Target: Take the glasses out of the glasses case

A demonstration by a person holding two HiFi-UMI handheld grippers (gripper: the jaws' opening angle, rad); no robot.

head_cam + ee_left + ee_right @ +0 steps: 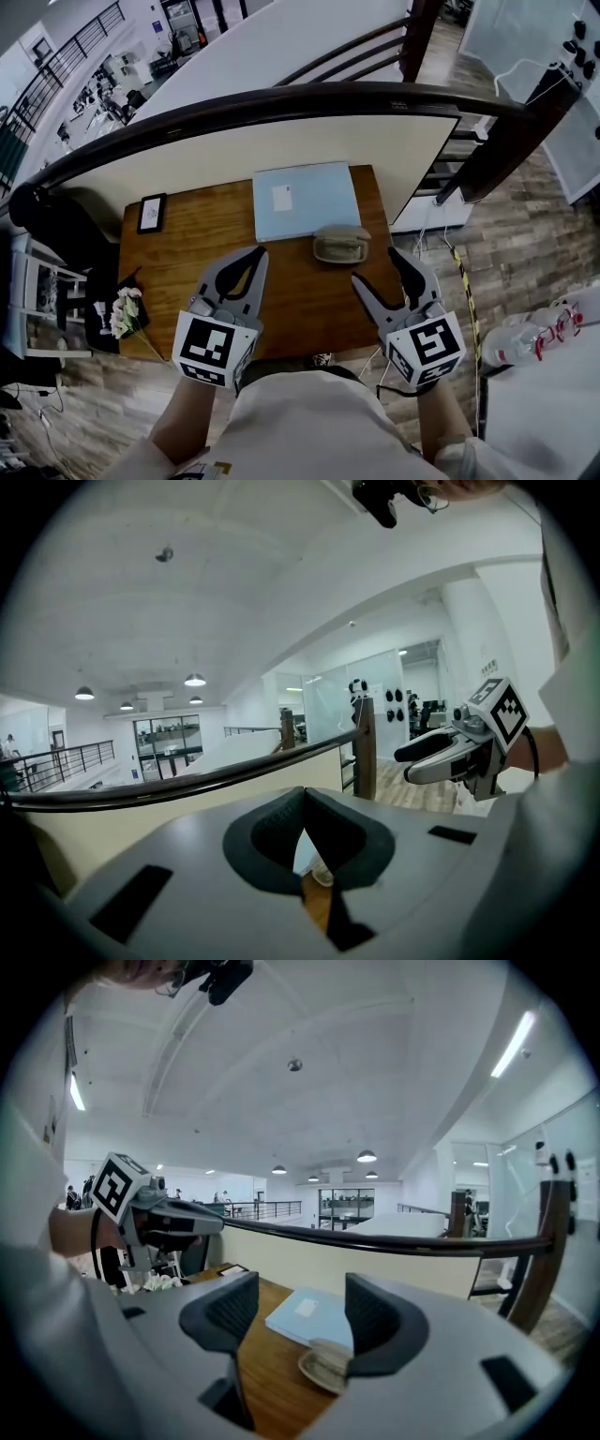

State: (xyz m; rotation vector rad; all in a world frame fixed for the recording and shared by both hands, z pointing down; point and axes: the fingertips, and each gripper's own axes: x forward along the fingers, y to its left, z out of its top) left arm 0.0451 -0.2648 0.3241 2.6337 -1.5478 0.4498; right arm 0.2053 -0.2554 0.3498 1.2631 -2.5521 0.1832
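A grey-beige glasses case (340, 245) lies on the wooden table (187, 272), just in front of a light blue book (305, 199). Its lid looks down, and no glasses show. My right gripper (378, 267) hovers just in front of and right of the case with its jaws open and nothing between them. In the right gripper view the case (328, 1363) sits low, partly behind the right pad (375, 1321). My left gripper (260, 253) hangs to the left of the case, jaws shut and holding nothing. In the left gripper view its pads (281, 832) meet in a V.
A small framed picture (151, 213) stands at the table's back left, and white flowers (125, 312) lie at its left edge. A dark curved railing (281, 98) runs behind the table. A water bottle (525, 339) lies on a white surface at the right.
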